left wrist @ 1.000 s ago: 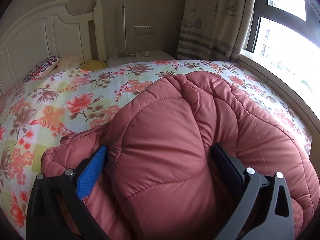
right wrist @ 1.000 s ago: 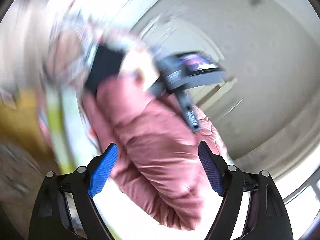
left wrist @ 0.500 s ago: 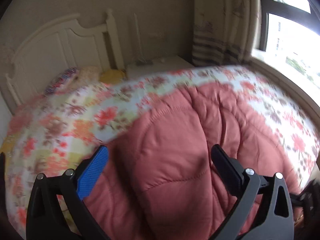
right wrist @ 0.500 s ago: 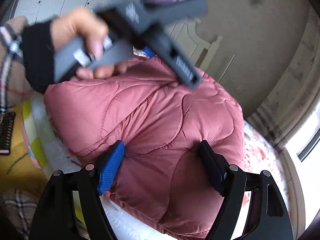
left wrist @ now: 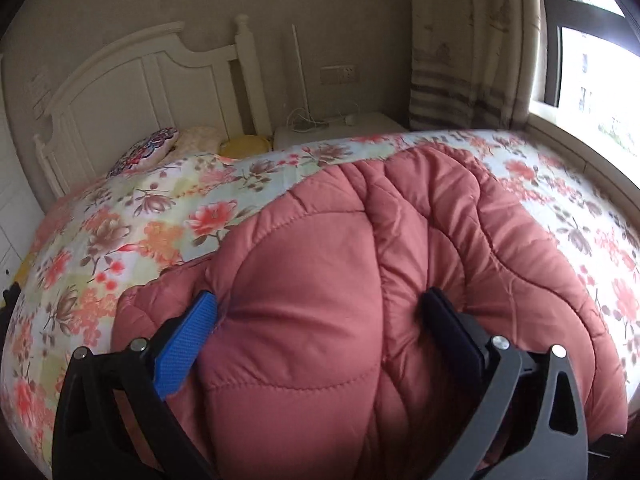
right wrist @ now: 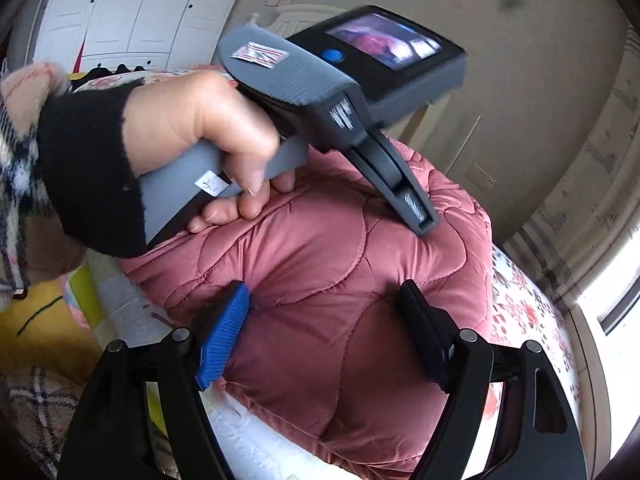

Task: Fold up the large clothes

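1. A home bedroom: a bed under a floral-print cotton bedspread [left wrist: 168, 216], white carved wooden headboard [left wrist: 132, 92] at 10 o'clock.
2. White bedside cabinet [left wrist: 340, 130] at 12 o'clock; patterned striped curtain [left wrist: 468, 52] and bright window [left wrist: 596, 80] at 2 o'clock.
3. White panelled wardrobe doors [right wrist: 136, 8].
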Available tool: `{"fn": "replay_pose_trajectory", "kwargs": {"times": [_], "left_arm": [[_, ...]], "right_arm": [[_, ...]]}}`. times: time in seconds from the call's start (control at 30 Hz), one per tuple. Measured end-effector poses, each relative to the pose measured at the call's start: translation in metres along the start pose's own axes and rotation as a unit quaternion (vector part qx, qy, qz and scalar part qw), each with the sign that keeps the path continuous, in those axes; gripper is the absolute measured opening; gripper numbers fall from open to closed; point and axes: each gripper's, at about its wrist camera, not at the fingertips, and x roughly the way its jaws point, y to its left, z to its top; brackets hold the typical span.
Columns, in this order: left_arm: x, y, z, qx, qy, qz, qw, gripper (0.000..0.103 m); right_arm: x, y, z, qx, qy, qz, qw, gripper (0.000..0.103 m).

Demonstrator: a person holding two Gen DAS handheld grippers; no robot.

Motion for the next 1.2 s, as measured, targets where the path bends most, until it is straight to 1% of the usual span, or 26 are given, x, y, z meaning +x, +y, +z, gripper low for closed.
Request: {"fn": "replay_pose_trajectory", "kwargs": {"times": [0.07, 0.13, 0.17, 0.2, 0.23, 0.3, 0.33, 0.37, 0.4, 0.43, 0.47, 0.5, 0.53, 0.6, 0.63, 0.7, 0.73, 0.77, 0.8, 0.83, 0.9, 0.93, 0.97, 1.03, 1.1, 1.2], "left_arm": [[-0.002, 0.003, -0.003, -0.004, -0.005, -0.005, 1.0, 0.101], [-0.003, 0.008, -0.004, -0.011, -0.008, -0.012, 0.9998, 0.101], [-0.004, 0.01, -0.004, -0.015, -0.009, -0.018, 0.9997, 0.101], [-0.003, 0.013, -0.002, -0.02, -0.01, -0.025, 0.9994, 0.101], [-0.002, 0.018, -0.002, -0.029, -0.011, -0.034, 0.9989, 0.101], [-0.001, 0.027, -0.003, -0.046, -0.013, -0.049, 0.9976, 0.101], [-0.001, 0.029, -0.004, -0.051, -0.013, -0.052, 0.9972, 0.101], [-0.001, 0.031, -0.004, -0.057, -0.013, -0.056, 0.9968, 0.101], [-0.001, 0.033, -0.004, -0.059, -0.013, -0.057, 0.9965, 0.101], [-0.001, 0.034, -0.005, -0.062, -0.013, -0.057, 0.9964, 0.101], [-0.001, 0.034, -0.005, -0.063, -0.013, -0.057, 0.9963, 0.101], [0.0, 0.034, -0.005, -0.063, -0.013, -0.056, 0.9964, 0.101], [0.0, 0.034, -0.005, -0.063, -0.013, -0.055, 0.9964, 0.101], [0.0, 0.036, -0.006, -0.064, -0.012, -0.053, 0.9965, 0.101], [0.0, 0.036, -0.006, -0.065, -0.012, -0.052, 0.9964, 0.101], [0.0, 0.038, -0.006, -0.068, -0.011, -0.052, 0.9963, 0.101], [0.0, 0.038, -0.007, -0.07, -0.012, -0.052, 0.9961, 0.101], [0.0, 0.039, -0.007, -0.071, -0.012, -0.051, 0.9961, 0.101], [0.001, 0.04, -0.007, -0.075, -0.01, -0.046, 0.9961, 0.101], [0.004, 0.042, -0.008, -0.08, 0.0, -0.046, 0.9957, 0.101], [0.007, 0.048, -0.009, -0.093, 0.004, -0.064, 0.9936, 0.101], [0.009, 0.052, -0.009, -0.102, 0.007, -0.075, 0.992, 0.101], [0.01, 0.053, -0.01, -0.105, 0.009, -0.081, 0.9911, 0.101], [0.01, 0.053, -0.011, -0.106, 0.007, -0.079, 0.9912, 0.101], [0.008, 0.051, -0.011, -0.102, 0.004, -0.068, 0.9925, 0.101], [0.004, 0.048, -0.012, -0.099, -0.005, -0.055, 0.9935, 0.101]], "right_arm": [[-0.005, -0.006, 0.001, 0.001, -0.004, 0.022, 1.0, 0.076], [-0.017, -0.024, 0.002, 0.014, -0.017, 0.072, 0.997, 0.076], [-0.024, -0.031, 0.002, 0.021, -0.026, 0.09, 0.995, 0.076], [-0.033, -0.044, 0.002, 0.031, -0.045, 0.109, 0.993, 0.076], [-0.041, -0.06, 0.002, 0.038, -0.067, 0.117, 0.99, 0.076], [-0.049, -0.091, 0.005, 0.058, -0.096, 0.105, 0.988, 0.076], [-0.049, -0.104, 0.008, 0.069, -0.104, 0.096, 0.988, 0.076], [-0.047, -0.126, 0.014, 0.085, -0.118, 0.082, 0.986, 0.076], [-0.043, -0.136, 0.018, 0.092, -0.123, 0.074, 0.985, 0.075], [-0.036, -0.15, 0.024, 0.099, -0.127, 0.061, 0.985, 0.072], [-0.022, -0.168, 0.032, 0.108, -0.124, 0.044, 0.985, 0.067], [-0.005, -0.184, 0.042, 0.123, -0.114, 0.032, 0.985, 0.065], [0.007, -0.195, 0.046, 0.135, -0.106, 0.029, 0.985, 0.063], [0.046, -0.221, 0.063, 0.178, -0.084, 0.022, 0.98, 0.059], [0.058, -0.226, 0.068, 0.19, -0.074, 0.018, 0.979, 0.058], [0.097, -0.24, 0.077, 0.213, -0.04, 0.008, 0.976, 0.056], [0.127, -0.244, 0.077, 0.219, -0.008, 0.005, 0.976, 0.056], [0.152, -0.243, 0.073, 0.217, 0.029, 0.014, 0.976, 0.056], [0.183, -0.235, 0.065, 0.208, 0.087, 0.042, 0.973, 0.056], [0.223, -0.221, 0.048, 0.192, 0.169, 0.093, 0.962, 0.056], [0.234, -0.227, 0.037, 0.229, 0.156, 0.132, 0.952, 0.056], [0.236, -0.233, 0.034, 0.24, 0.158, 0.138, 0.948, 0.056], [0.237, -0.237, 0.033, 0.241, 0.159, 0.139, 0.947, 0.056], [0.235, -0.236, 0.035, 0.227, 0.156, 0.127, 0.953, 0.056], [0.234, -0.232, 0.038, 0.218, 0.158, 0.116, 0.956, 0.056], [0.231, -0.221, 0.05, 0.175, 0.179, 0.09, 0.964, 0.058]]}}
